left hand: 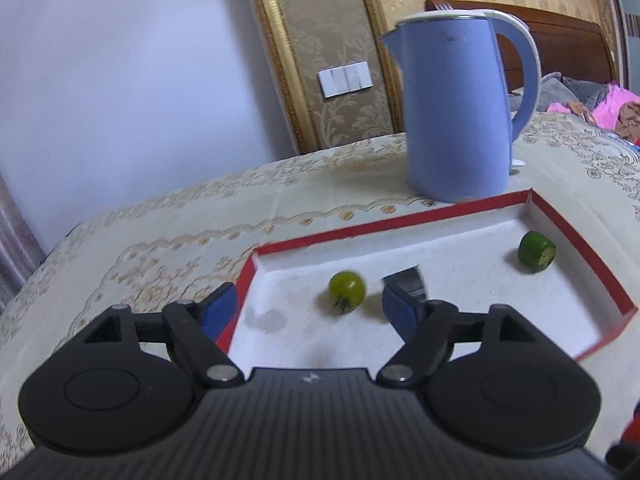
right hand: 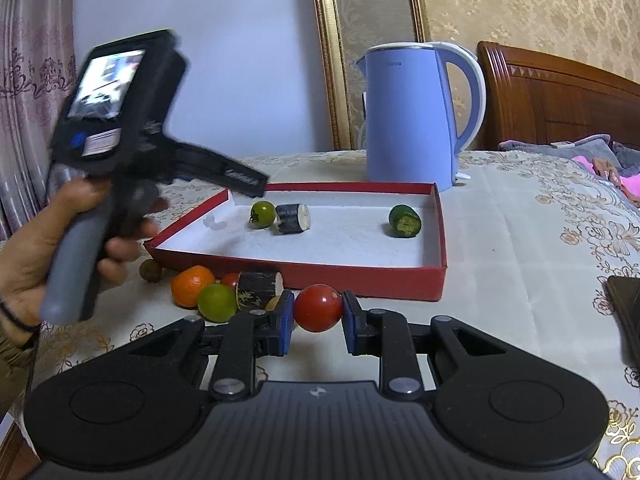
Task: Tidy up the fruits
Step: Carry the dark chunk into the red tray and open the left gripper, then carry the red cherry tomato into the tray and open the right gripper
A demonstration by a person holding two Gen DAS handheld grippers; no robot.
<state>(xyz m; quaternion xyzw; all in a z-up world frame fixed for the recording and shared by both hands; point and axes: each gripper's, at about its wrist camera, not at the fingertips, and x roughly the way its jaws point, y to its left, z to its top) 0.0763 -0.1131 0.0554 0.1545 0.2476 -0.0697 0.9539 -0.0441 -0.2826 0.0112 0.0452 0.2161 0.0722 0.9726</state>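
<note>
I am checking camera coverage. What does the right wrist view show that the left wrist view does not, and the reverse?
Only the right wrist view: a red tomato clamped by the right gripper, loose fruit including an orange in front of the tray, and the hand holding the left gripper.

Only the left wrist view: the left gripper with open fingers and a wall switch.

Both: red tray, green tomato, cut green fruit, blue kettle.

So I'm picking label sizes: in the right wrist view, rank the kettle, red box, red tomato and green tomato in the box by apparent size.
1. red box
2. kettle
3. red tomato, inflated by nearness
4. green tomato
</note>
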